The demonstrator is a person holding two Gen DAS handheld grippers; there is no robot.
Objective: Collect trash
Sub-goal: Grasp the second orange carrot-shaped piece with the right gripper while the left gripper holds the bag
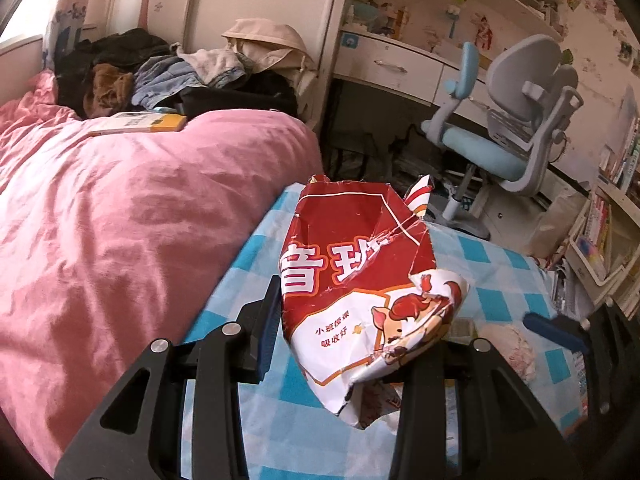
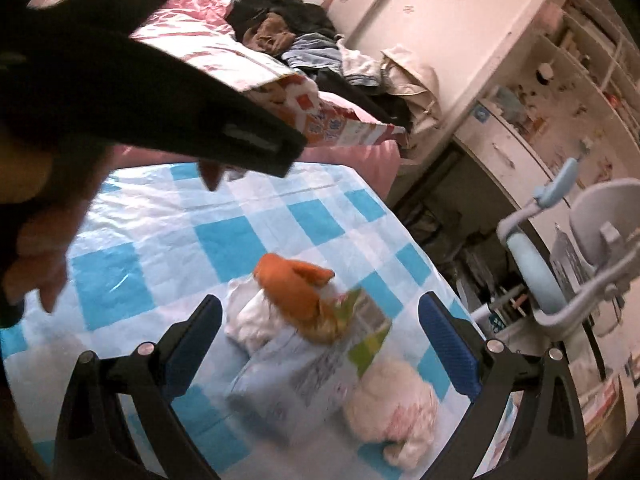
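My left gripper [image 1: 360,320] is shut on a crumpled red and white paper wrapper [image 1: 360,248] with printed characters and a cartoon, held upright above the blue-checked tablecloth [image 1: 248,264]. The wrapper hides the right finger. My right gripper [image 2: 320,320] stands open over a small heap on the cloth: orange peel [image 2: 296,288], a white crumpled tissue [image 2: 252,316], a pale blue printed leaflet [image 2: 304,376] and a pinkish tissue wad [image 2: 396,412]. Nothing touches its blue pads [image 2: 452,348]. The held wrapper [image 2: 328,124] shows at the top of the right wrist view, behind the left tool's black body [image 2: 160,92].
A bed with a pink duvet [image 1: 120,220] lies against the table's left side, with a pile of clothes [image 1: 160,76] and a book [image 1: 140,122] on it. A blue and grey desk chair [image 1: 500,140], a desk and shelves stand past the table's far edge. A person's hand [image 2: 44,248] is at the left.
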